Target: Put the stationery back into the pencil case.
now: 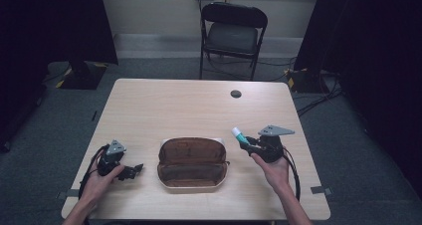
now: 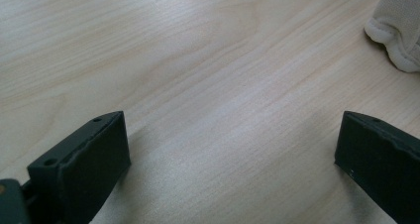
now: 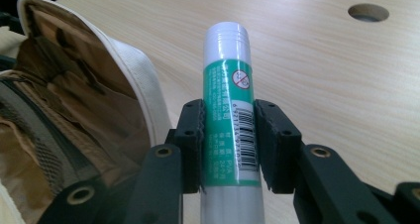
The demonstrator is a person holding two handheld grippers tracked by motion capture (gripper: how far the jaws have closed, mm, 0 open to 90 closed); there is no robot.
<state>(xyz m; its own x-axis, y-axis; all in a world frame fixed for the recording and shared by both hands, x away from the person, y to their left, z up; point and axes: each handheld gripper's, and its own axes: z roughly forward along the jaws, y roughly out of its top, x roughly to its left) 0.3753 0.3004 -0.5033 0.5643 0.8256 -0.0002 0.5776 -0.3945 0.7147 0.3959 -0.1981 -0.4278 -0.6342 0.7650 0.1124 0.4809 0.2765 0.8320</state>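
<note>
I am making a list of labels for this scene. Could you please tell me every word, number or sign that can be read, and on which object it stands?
Glue stick, green label: a red crossed-circle warning sign; its inner picture is too small to make out.
Glue stick, barcode: digits beginning "6 921", the rest too blurred.
Glue stick, small white print: too small to read.
Pencil case: no text visible.

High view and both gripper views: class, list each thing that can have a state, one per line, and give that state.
Pencil case: unzipped, lying open on the table.
Glue stick: capped, clamped and lifted.
Right gripper: shut on the glue stick.
Left gripper: open, nothing between its fingers.
</note>
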